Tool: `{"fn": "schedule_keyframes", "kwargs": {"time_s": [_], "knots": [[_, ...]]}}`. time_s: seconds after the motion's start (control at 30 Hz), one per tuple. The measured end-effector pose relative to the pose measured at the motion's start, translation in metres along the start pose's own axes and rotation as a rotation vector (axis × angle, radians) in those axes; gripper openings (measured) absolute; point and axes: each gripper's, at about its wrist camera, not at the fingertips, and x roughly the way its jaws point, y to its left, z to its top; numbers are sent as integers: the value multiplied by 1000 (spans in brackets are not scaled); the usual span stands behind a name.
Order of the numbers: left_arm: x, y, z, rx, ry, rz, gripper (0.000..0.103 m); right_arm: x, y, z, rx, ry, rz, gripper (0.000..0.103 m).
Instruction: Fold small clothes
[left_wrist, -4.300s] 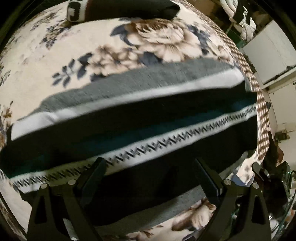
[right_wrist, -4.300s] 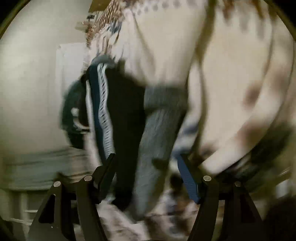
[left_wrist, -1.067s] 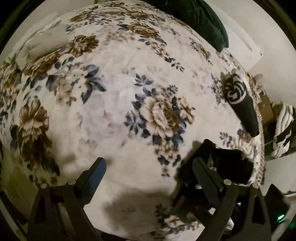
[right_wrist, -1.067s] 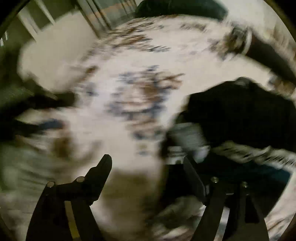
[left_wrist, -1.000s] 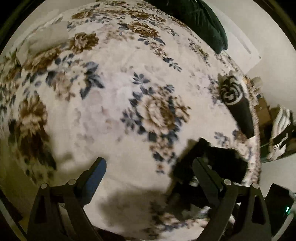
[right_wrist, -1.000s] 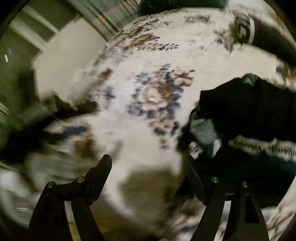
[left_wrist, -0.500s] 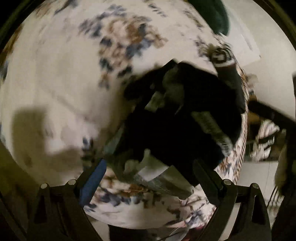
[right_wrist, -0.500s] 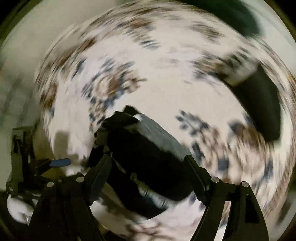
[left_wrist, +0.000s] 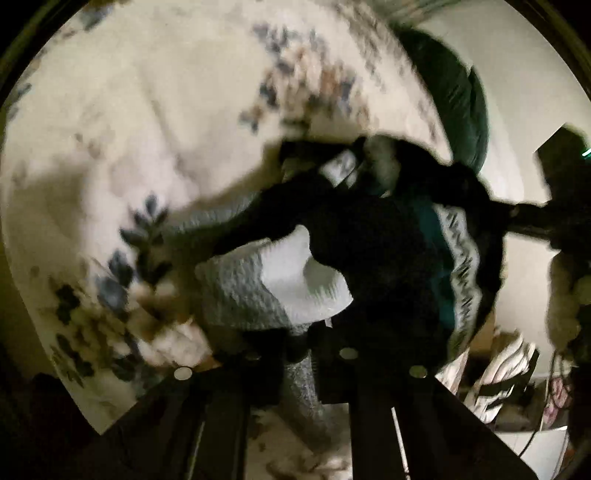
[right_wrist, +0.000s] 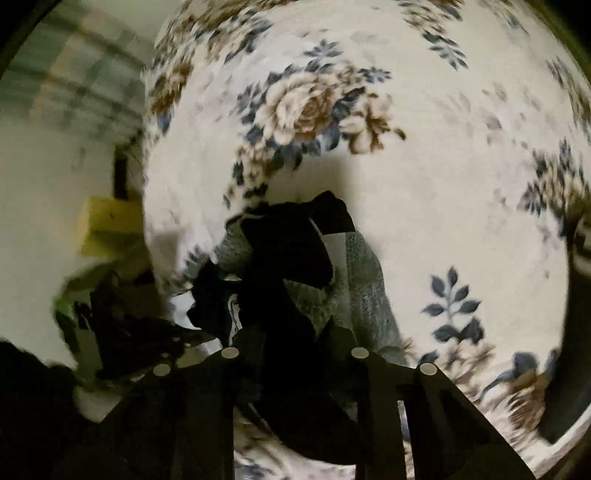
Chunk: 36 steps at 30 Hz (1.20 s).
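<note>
Both of my grippers are pinching the same garment (left_wrist: 373, 258), a dark knitted piece with grey, white and teal bands and a zigzag stripe, and it is hanging bunched between them above the flowered blanket (right_wrist: 424, 192). My left gripper (left_wrist: 301, 354) is closing its fingers on the grey ribbed part near the lower edge, and from there the cloth is running up and to the right, where the zigzag stripe is curving down the far side. My right gripper (right_wrist: 291, 350) is pressing its fingers together on a black fold, and the grey part is lying just to the right of them, with the blanket beyond. I am judging that the long axis of the garment is going from one gripper to the other, so the coming move, as I think, is pulling my hands apart to spread it before laying it flat. The open room is ahead of my right gripper, where the blanket is bare around the big rose print. The blanket's edge is near on the left side in the right wrist view, with a yellow block (right_wrist: 110, 229) beyond it, so I should be keeping away from there. A dark green cushion (left_wrist: 454, 99) is lying at the far end in the left wrist view. Everything is blurred, so finer folds I cannot tell.
</note>
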Motion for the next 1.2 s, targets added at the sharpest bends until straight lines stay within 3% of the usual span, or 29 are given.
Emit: {"fn": "schedule_keyframes", "kwargs": {"time_s": [0.1, 0.27, 0.33, 0.47, 0.57, 0.63, 0.67, 0.7, 0.73, 0.9, 0.93, 1.0, 1.1, 1.17, 1.2], "knots": [[-18, -1, 3, -18, -62, -21, 8, -7, -13, 5, 52, -21, 72, 24], [-31, 15, 14, -115, -127, -41, 8, -2, -12, 34, 14, -28, 88, 23], [-24, 26, 17, -156, -123, -28, 8, 9, -5, 52, -17, -4, 86, 23], [4, 60, 24, -275, -79, -25, 8, 45, -10, 85, 5, 62, 1, 23], [-1, 65, 27, -316, -45, -38, 12, 48, -10, 96, 30, 89, 11, 26], [-17, 55, 29, -295, -20, -28, 24, 35, -9, 91, 41, 97, 31, 34], [-27, 47, 32, -263, -19, -14, 41, 27, -9, 86, 44, 92, 41, 39], [-37, 39, 35, -224, -28, -2, 60, 17, -10, 79, 45, 75, 40, 51], [-47, 28, 41, -172, -40, 13, 64, 10, -11, 72, 51, 58, 38, 58], [-51, -45, 86, 167, -19, 28, 65, -30, -46, 11, 259, -91, 13, 62], [-40, -64, 95, 257, 12, 30, 65, -35, -56, -8, 320, -128, 0, 62], [-25, -84, 104, 343, 67, 7, 65, -40, -72, -43, 433, -194, -39, 62], [14, -117, 113, 495, 151, 8, 65, -28, -96, -102, 635, -260, 44, 63], [42, -131, 110, 597, 202, 61, 64, -12, -106, -136, 748, -288, 125, 63], [54, -134, 108, 628, 230, 67, 58, -4, -110, -151, 806, -323, 181, 64]]}}
